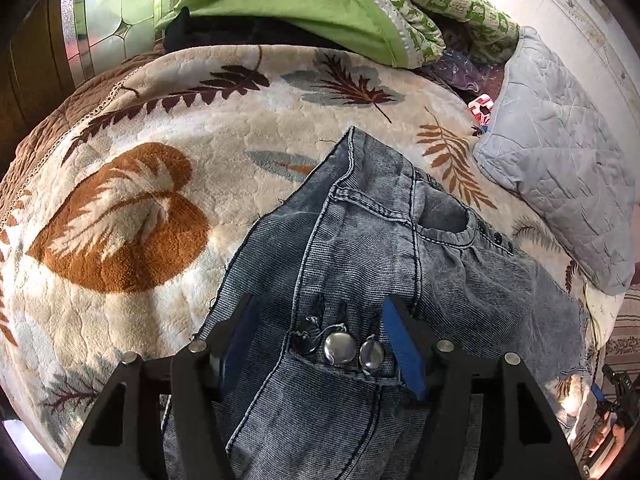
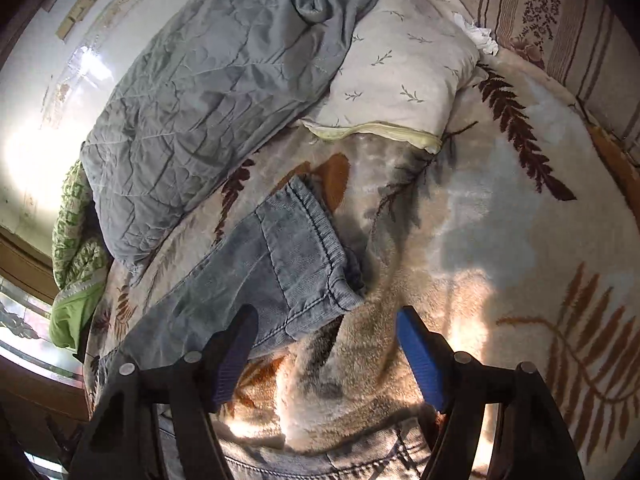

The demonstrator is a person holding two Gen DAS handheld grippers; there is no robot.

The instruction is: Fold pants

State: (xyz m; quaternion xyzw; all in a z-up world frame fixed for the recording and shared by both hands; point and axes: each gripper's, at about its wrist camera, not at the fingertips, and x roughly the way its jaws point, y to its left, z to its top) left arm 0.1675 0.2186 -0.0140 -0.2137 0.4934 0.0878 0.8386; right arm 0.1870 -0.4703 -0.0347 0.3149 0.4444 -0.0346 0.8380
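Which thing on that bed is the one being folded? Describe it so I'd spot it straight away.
Start from the cream blanket with brown leaf prints that covers the bed. On it, beside the grey quilted pillow, lie the pants. They are the only faded blue-grey denim there, with dark stitched seams and two shiny metal buttons.

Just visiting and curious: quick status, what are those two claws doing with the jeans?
Left gripper open over faded grey-blue denim pants. Right gripper open, hem cuff just ahead. Grey quilted pillow beside the pants, not blocking.
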